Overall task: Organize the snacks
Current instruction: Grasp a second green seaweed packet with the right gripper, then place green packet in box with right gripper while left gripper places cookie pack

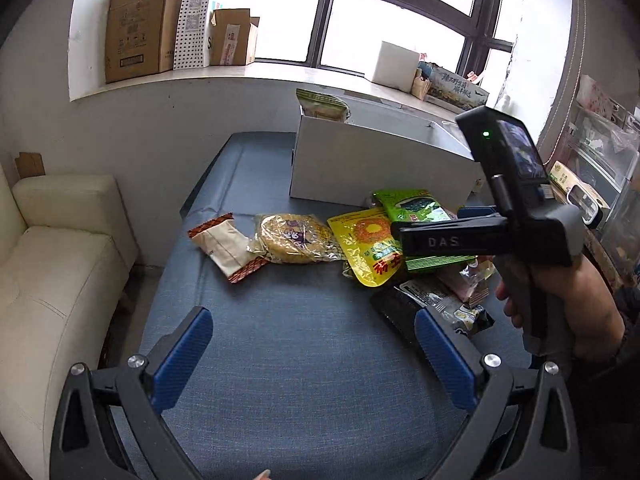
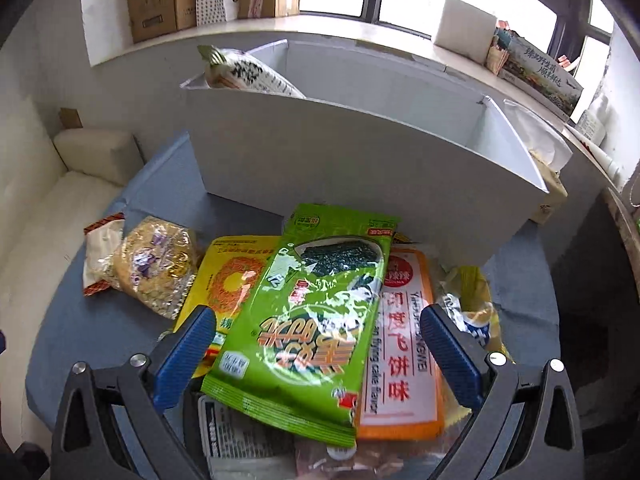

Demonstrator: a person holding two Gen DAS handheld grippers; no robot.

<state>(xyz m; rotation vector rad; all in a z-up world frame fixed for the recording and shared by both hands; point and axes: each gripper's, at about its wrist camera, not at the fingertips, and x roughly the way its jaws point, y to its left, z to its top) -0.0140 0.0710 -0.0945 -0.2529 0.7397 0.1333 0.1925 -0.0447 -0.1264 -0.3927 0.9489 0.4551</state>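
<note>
Several snack packets lie on the blue tablecloth (image 1: 288,340). A green seaweed bag (image 2: 316,312) tops the pile, over a yellow bag (image 2: 232,280) and an orange flatbread packet (image 2: 404,340). My right gripper (image 2: 316,354) is open, its blue fingers either side of the green bag and apart from it. My left gripper (image 1: 314,356) is open over bare cloth with nothing between its fingers. Ahead of it lie a brown-and-white packet (image 1: 226,246), a round cake packet (image 1: 294,238), the yellow bag (image 1: 368,244) and the green bag (image 1: 416,206).
A white divided box (image 2: 360,152) stands behind the pile, with a packet (image 2: 248,72) leaning in its left compartment. A hand (image 1: 560,300) holds the right tool at the table's right. A cream sofa (image 1: 60,272) sits to the left. Cardboard boxes (image 1: 140,24) line the window sill.
</note>
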